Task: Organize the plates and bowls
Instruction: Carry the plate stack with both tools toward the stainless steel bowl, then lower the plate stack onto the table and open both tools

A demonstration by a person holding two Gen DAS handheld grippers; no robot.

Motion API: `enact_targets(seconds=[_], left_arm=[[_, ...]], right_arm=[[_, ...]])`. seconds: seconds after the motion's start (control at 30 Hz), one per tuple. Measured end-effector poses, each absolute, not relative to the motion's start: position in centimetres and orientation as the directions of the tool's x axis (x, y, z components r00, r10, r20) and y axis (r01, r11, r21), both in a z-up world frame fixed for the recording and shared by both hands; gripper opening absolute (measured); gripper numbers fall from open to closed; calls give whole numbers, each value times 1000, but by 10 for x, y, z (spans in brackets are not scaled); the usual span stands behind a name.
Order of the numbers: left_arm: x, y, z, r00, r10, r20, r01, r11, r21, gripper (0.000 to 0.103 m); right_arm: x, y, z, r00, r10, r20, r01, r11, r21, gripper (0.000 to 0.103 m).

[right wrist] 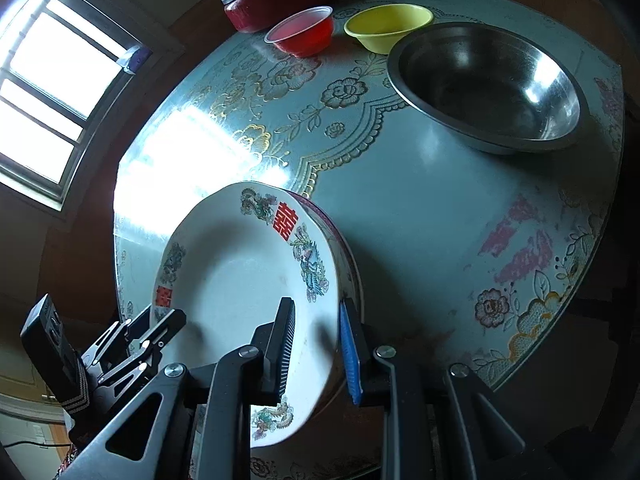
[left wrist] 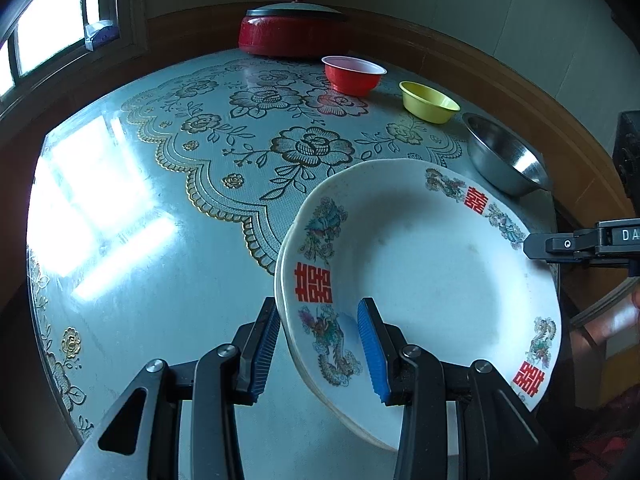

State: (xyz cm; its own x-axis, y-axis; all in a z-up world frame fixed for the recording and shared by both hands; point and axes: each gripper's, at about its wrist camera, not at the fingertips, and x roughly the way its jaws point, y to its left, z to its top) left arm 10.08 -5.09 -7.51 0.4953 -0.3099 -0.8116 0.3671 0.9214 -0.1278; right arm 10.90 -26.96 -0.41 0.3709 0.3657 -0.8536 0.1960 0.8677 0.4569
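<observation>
Two stacked white plates (left wrist: pixel 432 264) with red characters and bird patterns sit tilted over the near part of the round table (left wrist: pixel 168 184). My left gripper (left wrist: pixel 318 306) is shut on their left rim, one blue pad under it and one inside the top plate. On the opposite rim, my right gripper (right wrist: pixel 317 303) is shut on the plates (right wrist: pixel 240 272), and its tip shows at the right edge of the left wrist view. The lower plate shows a pink rim (right wrist: pixel 320 210). I cannot tell whether the stack touches the table.
At the table's far side stand a red bowl (left wrist: pixel 352 74), a yellow bowl (left wrist: pixel 428 102) and a wide steel bowl (left wrist: pixel 504 156), with a red lidded pot (left wrist: pixel 292 32) behind them. A window (right wrist: pixel 52 92) is on the left.
</observation>
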Motion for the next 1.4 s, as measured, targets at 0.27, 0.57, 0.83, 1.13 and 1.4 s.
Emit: enact_targets(seconds=[0.27,0.57,0.83,1.13,1.4], left_arm=[[95,-54,-75,499,-291,-816,384,919,-93,40],[97,-59,-75,505,-260,-823,381,923,-58,41],[100,-62,-76,510,-240,-826,370,928,-41,41],[100,-61,-75,491,-270,-828,375,924,-78,57],[95,-62,-65,517,-273,-811,373,925,-74,72]], right_arm=[[104,-267,-1,373,359,-855,170,880,444,23],[104,-264,-3,380,341,-860,164,890,425,23],[107,-262,-2,381,320,-867,165,900,404,23],[107,-264,-2,376,333,-865,171,892,418,23],[103,-268,4,389,350,-852,176,880,442,27]])
